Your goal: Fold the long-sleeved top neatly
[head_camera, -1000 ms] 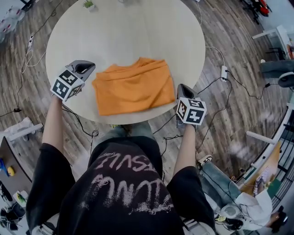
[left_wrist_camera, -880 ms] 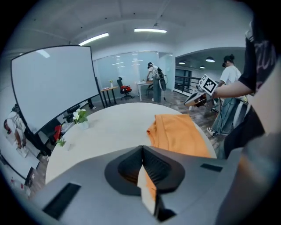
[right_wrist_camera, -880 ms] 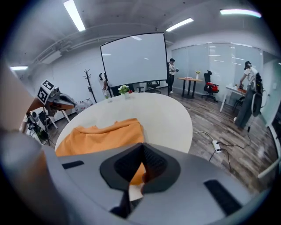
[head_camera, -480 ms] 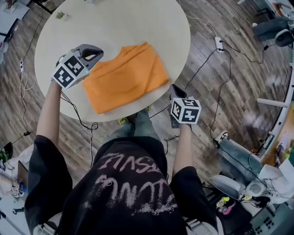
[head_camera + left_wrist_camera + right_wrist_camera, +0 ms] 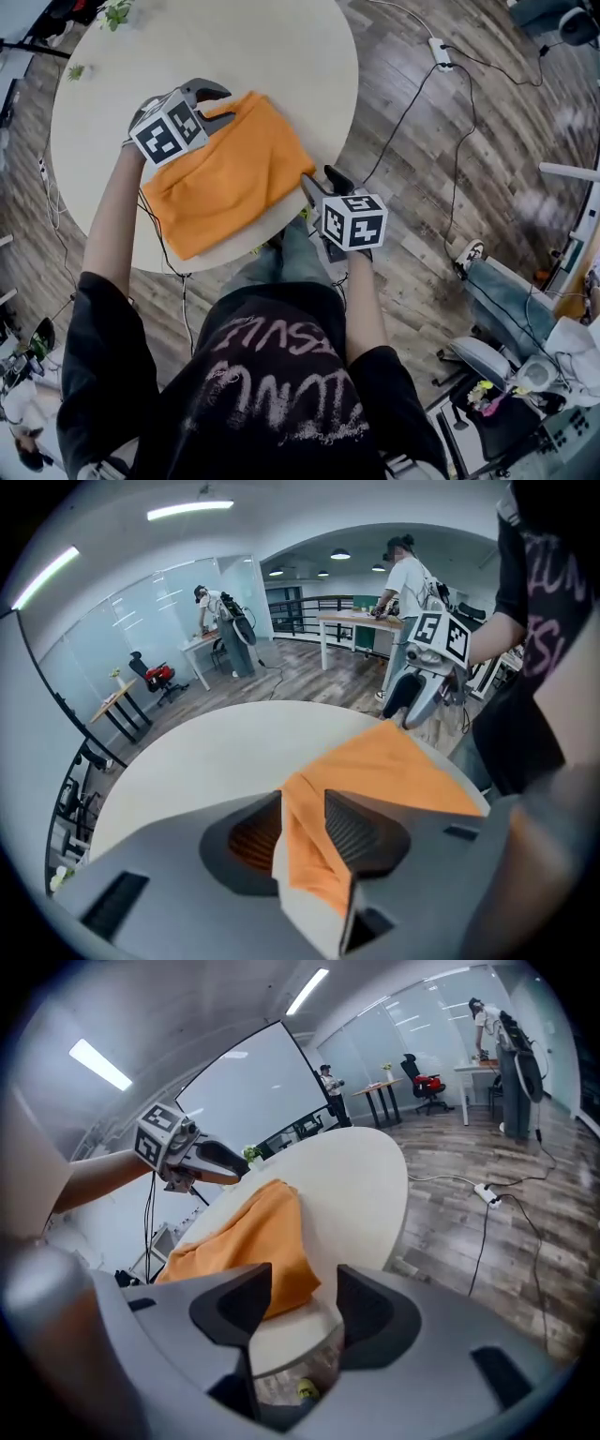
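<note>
The folded orange long-sleeved top (image 5: 225, 183) lies near the round beige tabletop's (image 5: 281, 56) 5 o'clock edge. The left tongs (image 5: 302, 808) have just been opening and stand released around its cloth. The right tongs (image 5: 305, 1283), also just opened, gape at its 3 o'clock corner.

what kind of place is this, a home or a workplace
Most likely an open-plan office or lab, not a home: glass partition walls, a red office chair, other people working at a bench, and a power strip with cables on the wood floor.
</note>
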### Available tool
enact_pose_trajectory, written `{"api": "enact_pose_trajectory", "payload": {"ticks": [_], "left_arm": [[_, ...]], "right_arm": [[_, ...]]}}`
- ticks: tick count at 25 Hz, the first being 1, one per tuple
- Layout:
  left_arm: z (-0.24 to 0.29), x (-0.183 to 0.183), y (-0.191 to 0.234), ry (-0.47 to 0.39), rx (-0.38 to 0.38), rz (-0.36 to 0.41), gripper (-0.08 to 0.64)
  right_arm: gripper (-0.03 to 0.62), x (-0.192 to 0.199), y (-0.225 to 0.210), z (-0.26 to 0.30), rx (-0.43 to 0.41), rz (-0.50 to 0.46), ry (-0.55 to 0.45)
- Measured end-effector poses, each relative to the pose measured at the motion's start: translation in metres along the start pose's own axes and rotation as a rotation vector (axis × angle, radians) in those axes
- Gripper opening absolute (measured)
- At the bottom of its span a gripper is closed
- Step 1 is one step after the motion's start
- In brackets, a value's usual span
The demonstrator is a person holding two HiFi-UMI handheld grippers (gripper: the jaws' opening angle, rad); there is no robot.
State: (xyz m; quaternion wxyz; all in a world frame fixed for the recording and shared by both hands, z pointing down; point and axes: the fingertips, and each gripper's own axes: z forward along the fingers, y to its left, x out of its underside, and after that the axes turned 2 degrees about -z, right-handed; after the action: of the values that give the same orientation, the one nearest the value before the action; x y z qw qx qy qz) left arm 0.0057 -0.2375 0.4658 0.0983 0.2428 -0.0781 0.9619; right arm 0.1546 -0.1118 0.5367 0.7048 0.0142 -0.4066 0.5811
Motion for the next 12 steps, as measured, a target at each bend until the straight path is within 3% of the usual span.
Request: {"api": "enact_pose_trajectory", "payload": {"ticks": [12], "left_arm": [[0.09,0.014,0.006,0.041,0.245,-0.121,0.232]], "right_arm": [[0.2,0.0,0.001,0.026,-0.068,0.023,0.089]]}}
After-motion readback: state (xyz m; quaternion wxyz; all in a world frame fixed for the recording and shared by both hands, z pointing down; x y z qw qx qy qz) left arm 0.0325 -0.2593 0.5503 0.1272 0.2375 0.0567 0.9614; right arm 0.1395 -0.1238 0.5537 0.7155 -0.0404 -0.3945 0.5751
